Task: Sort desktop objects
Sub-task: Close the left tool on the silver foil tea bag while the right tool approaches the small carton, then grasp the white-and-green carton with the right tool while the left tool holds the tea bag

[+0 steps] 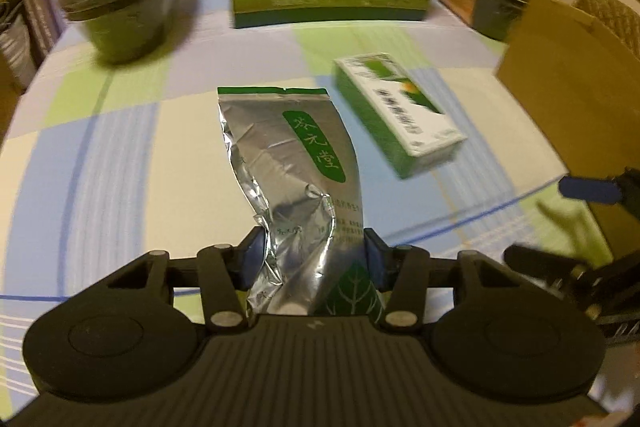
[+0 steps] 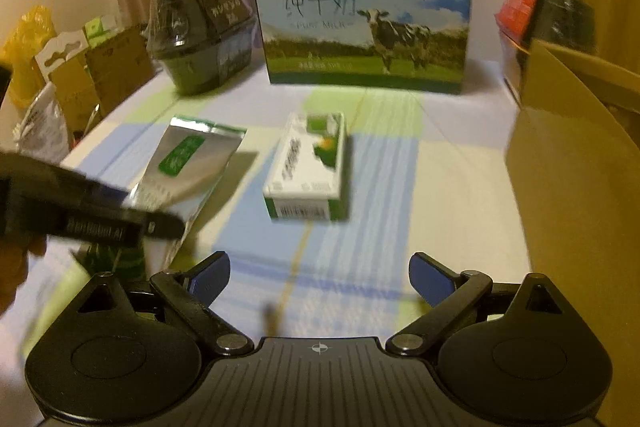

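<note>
A silver foil pouch [image 1: 296, 163] with a green label lies lengthwise in front of my left gripper [image 1: 315, 251], whose blue pads press its crumpled near end from both sides. In the right wrist view the pouch [image 2: 192, 163] tilts up from the cloth and casts a shadow, with the left gripper [image 2: 100, 215] over its near end. A green and white box [image 1: 400, 115] lies flat just right of the pouch. My right gripper [image 2: 320, 275] stands open over bare cloth, nothing between its fingers, and the box [image 2: 308, 167] lies ahead of it.
A tall milk carton case [image 2: 364, 19] stands at the back. Dark wrapped bowls [image 2: 200, 35] sit at the back left, and a red and dark package [image 2: 552, 15] at the back right. An open cardboard box [image 2: 580, 187] fills the right side. Bags and cartons crowd the table's left edge.
</note>
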A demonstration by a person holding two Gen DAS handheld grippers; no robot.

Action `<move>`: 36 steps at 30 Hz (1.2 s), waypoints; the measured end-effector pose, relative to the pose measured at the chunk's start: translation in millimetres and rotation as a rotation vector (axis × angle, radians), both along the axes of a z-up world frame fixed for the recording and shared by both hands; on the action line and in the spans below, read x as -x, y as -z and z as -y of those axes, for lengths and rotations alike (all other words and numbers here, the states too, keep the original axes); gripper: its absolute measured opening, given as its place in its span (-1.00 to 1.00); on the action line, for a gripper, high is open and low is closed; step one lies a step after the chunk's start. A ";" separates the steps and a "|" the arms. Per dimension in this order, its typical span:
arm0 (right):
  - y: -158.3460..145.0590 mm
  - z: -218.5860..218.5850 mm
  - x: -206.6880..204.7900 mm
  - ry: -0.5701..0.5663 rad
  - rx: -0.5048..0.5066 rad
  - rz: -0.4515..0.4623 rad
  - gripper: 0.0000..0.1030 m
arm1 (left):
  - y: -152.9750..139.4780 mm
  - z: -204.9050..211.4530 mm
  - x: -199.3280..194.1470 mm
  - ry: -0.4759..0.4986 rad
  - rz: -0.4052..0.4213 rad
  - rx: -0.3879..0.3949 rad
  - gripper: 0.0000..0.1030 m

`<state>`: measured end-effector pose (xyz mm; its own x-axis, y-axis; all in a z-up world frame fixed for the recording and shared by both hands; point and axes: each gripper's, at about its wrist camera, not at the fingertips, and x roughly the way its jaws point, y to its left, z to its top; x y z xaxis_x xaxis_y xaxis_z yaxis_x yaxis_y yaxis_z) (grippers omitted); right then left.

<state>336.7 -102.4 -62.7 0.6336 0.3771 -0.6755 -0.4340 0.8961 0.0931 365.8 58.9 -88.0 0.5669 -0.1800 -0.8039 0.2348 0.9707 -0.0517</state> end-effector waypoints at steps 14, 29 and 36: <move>21.2 -50.8 -73.4 -0.016 0.072 -0.061 0.42 | -1.8 -29.1 -17.2 -0.030 0.017 0.010 0.19; 10.7 -12.5 1.9 0.008 0.095 -0.133 0.03 | -4.3 -20.0 6.6 -0.021 -0.044 0.040 -0.11; 0.4 49.2 113.3 0.075 0.068 -0.186 0.03 | -8.0 6.2 89.9 0.007 -0.108 0.100 -0.13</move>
